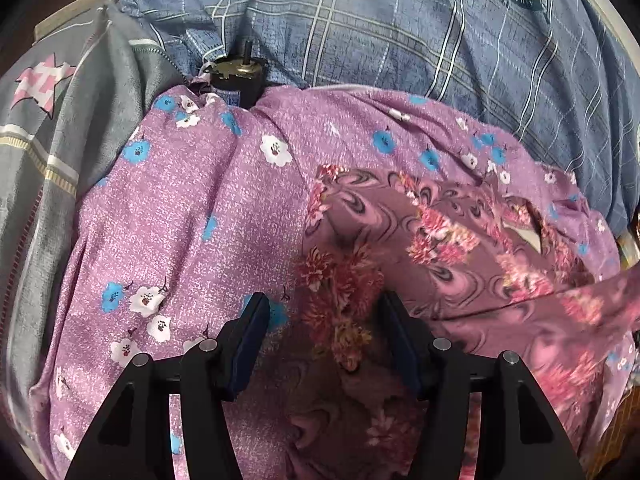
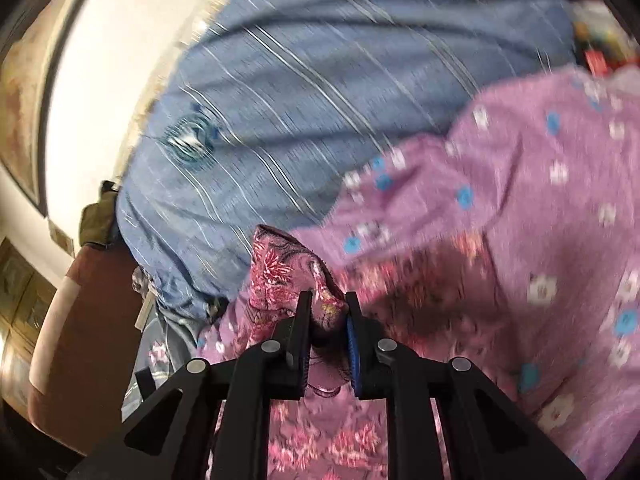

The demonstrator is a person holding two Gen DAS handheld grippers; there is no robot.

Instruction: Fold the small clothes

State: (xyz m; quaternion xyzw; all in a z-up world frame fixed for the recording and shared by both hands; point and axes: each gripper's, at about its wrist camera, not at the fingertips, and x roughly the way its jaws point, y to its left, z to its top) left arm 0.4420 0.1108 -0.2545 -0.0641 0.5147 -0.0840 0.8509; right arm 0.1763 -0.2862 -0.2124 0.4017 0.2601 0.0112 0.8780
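- Our left gripper [image 1: 324,312] stands spread over the maroon floral garment [image 1: 440,248], which lies on the purple flowered sheet [image 1: 192,208] toward 3 o'clock.
- Our right gripper [image 2: 329,300] pinches that garment's bunched edge [image 2: 288,268] at 6 o'clock.

The right gripper [image 2: 328,300] pinches a bunched fold of the mauve floral garment [image 2: 284,268]. Purple flowered cloth [image 2: 520,208] spreads toward three o'clock; blue plaid bedding [image 2: 320,80] fills twelve o'clock.

Home bedroom: blue plaid bedsheet [image 1: 400,40], lilac flowered quilt [image 1: 192,208], grey blanket [image 1: 48,152], white wall [image 2: 104,100]
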